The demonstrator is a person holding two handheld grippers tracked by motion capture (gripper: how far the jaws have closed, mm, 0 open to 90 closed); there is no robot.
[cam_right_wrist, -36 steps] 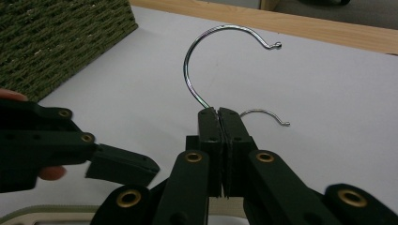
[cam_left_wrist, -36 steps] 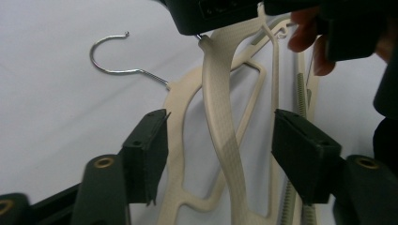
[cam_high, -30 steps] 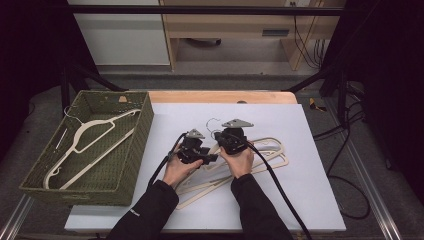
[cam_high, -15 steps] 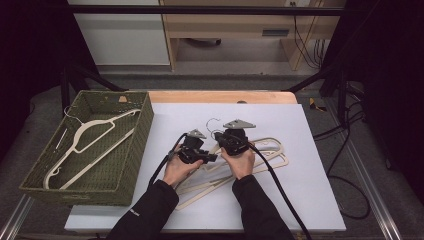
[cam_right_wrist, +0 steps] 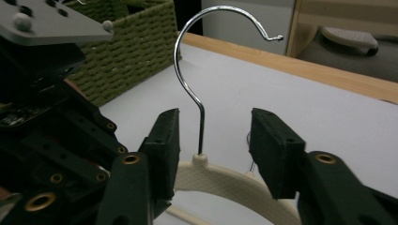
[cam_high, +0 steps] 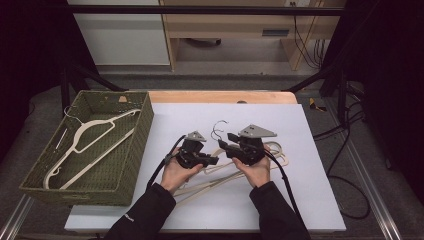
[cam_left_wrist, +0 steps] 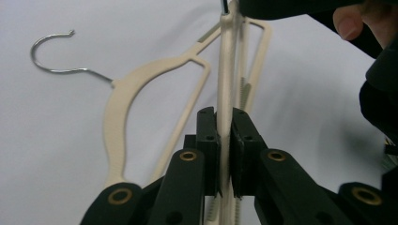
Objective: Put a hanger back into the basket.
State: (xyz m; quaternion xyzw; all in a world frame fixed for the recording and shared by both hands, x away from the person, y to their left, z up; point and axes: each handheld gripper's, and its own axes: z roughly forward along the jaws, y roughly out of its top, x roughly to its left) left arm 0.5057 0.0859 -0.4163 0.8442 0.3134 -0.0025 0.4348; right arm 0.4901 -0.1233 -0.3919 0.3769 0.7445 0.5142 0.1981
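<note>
A cream plastic hanger stands on edge, and my left gripper is shut on one of its thin bars. Its metal hook rises between the pads of my right gripper, which stands open on either side of the hook's stem without touching it. In the high view the left gripper and right gripper face each other above a small pile of hangers at the middle of the white table. Another cream hanger lies flat below.
A green woven basket stands at the table's left side with one cream hanger lying in it. A wooden strip runs along the far edge. Black cables trail from both grippers toward the person.
</note>
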